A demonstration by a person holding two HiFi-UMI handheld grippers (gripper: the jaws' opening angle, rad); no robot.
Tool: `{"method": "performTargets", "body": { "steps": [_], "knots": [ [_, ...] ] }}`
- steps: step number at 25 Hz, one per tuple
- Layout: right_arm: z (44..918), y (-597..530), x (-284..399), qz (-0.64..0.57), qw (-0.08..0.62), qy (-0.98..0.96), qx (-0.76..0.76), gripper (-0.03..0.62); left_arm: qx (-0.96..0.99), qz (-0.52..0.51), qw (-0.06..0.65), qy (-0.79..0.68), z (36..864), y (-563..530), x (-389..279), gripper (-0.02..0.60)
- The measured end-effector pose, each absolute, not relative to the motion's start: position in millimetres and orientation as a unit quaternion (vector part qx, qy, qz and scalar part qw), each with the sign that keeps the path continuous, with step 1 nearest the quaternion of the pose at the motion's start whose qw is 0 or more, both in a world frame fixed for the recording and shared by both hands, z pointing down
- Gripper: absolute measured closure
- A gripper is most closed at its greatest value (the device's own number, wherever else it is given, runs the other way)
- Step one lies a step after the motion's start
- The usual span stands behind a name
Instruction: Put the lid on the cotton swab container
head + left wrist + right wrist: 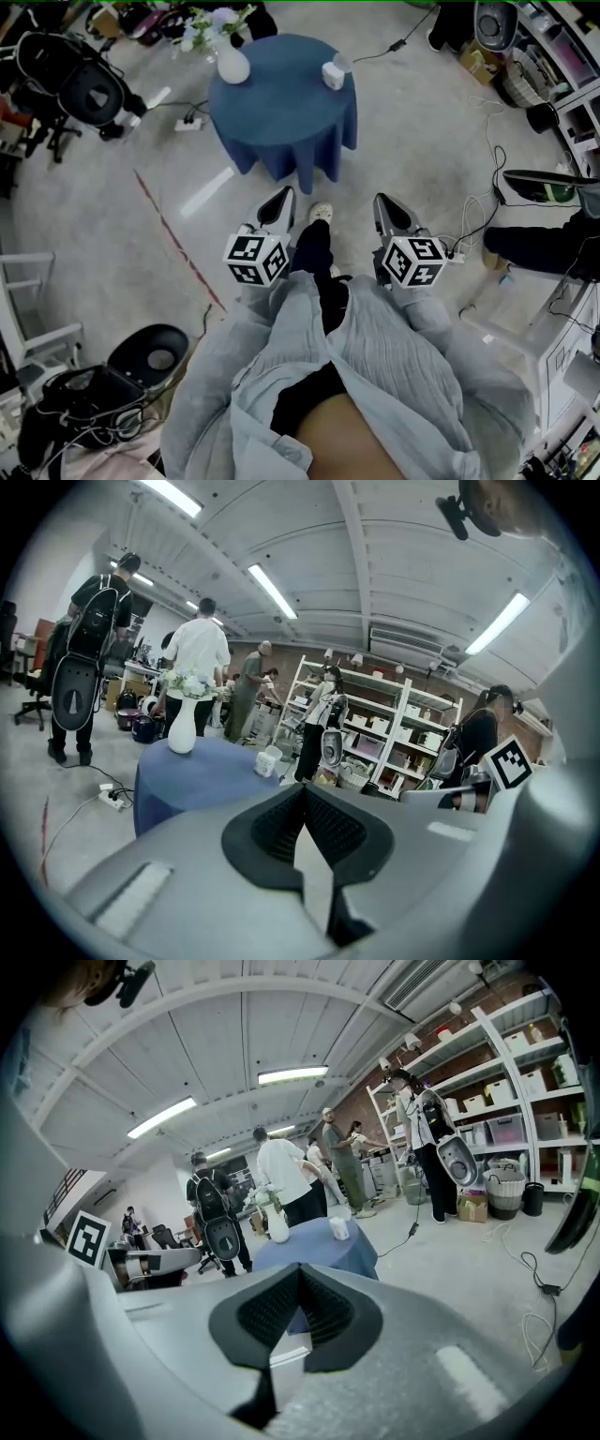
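The white cotton swab container [333, 74] stands near the far right edge of a round table with a blue cloth [281, 112]. A small clear piece that may be its lid [344, 62] lies beside it, too small to tell. The container also shows in the left gripper view [267, 761] and the right gripper view [339, 1228]. My left gripper [284, 194] and right gripper [381, 201] are held near my waist, well short of the table. Both are shut and empty, their pads meeting in each gripper view [302, 791] [299, 1271].
A white vase with flowers [232, 64] stands on the table's far left. A power strip [189, 122] and cables lie on the floor. Black chairs [89, 89] stand at left, shelving [375, 742] behind. Several people [197, 672] stand beyond the table.
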State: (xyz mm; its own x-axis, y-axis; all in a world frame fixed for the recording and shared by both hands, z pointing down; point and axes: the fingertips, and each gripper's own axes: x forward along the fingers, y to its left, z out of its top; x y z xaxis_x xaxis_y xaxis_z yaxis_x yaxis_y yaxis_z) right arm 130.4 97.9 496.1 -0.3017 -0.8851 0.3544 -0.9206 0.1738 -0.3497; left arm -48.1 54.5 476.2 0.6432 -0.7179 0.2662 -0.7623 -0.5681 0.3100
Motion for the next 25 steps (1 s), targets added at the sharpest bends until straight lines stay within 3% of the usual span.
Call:
{"method": "performTargets", "body": {
  "steps": [25],
  "knots": [
    [479.5,-107.7,150.2,0.252,0.033,-0.768,0.588,0.592,0.889,0.055,0.184,-0.416,457.1,-147.2,-23.2,0.565]
  ]
}}
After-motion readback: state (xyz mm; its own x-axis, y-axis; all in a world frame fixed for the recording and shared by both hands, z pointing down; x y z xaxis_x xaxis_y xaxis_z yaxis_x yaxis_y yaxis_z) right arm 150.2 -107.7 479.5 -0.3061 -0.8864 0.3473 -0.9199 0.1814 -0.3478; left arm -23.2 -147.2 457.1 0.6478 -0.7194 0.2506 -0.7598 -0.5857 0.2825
